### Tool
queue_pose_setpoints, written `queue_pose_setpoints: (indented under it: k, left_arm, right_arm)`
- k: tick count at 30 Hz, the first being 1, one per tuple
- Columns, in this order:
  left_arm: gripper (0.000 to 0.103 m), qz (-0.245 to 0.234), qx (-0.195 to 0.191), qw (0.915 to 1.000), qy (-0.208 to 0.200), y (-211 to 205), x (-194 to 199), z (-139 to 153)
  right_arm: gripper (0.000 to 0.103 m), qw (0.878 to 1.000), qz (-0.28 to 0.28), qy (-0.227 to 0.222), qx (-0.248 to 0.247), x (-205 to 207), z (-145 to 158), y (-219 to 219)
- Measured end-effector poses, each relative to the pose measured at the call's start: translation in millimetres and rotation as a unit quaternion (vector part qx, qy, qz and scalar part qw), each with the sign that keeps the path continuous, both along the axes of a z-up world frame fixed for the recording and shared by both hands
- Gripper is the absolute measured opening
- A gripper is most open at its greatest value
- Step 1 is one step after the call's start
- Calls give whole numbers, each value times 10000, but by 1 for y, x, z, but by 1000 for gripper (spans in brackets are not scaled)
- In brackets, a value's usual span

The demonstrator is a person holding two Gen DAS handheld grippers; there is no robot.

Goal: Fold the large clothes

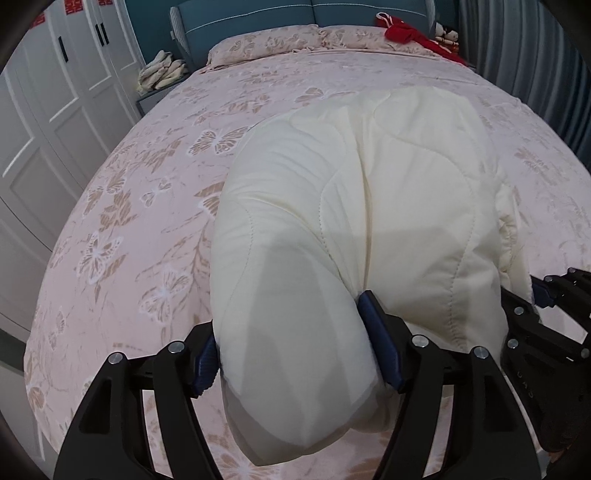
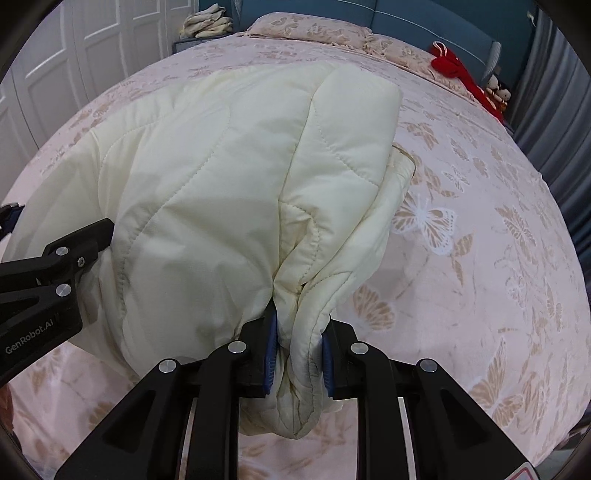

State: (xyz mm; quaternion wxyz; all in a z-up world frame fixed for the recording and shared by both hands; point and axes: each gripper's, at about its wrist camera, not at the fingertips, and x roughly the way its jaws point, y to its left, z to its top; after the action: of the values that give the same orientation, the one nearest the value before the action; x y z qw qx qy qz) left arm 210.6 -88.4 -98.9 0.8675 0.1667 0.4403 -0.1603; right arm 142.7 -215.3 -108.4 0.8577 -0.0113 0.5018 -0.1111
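Note:
A cream quilted jacket point(image 1: 351, 192) lies folded on the pink butterfly bedspread point(image 1: 147, 221); it also shows in the right wrist view point(image 2: 221, 184). My left gripper point(image 1: 291, 354) is shut on a thick fold of the jacket's near left end. My right gripper point(image 2: 297, 354) is shut on a bunched fold at the jacket's near right end. The right gripper shows at the right edge of the left wrist view point(image 1: 546, 306), and the left gripper's arm at the left of the right wrist view point(image 2: 55, 266). The jacket's near edge is raised off the bed.
White wardrobe doors point(image 1: 55, 110) stand to the left. A nightstand with piled cream cloths point(image 1: 162, 70) is at the bed's far left. Pillows point(image 1: 266, 44) and a red garment point(image 1: 413, 33) lie by the teal headboard. Grey curtains point(image 1: 535, 55) hang on the right.

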Motion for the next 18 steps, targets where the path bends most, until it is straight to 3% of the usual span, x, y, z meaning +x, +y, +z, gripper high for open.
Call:
queue_pose_setpoints:
  k: [13, 18]
  left_arm:
    - [70, 191, 168, 9996, -98, -4, -6, -8]
    - [82, 346, 282, 9985, -316, -3, -11, -2]
  right_arm:
    - [24, 9993, -74, -40, -365, -3, -10, 15]
    - [27, 9994, -320, -88, 136, -7, -3, 3]
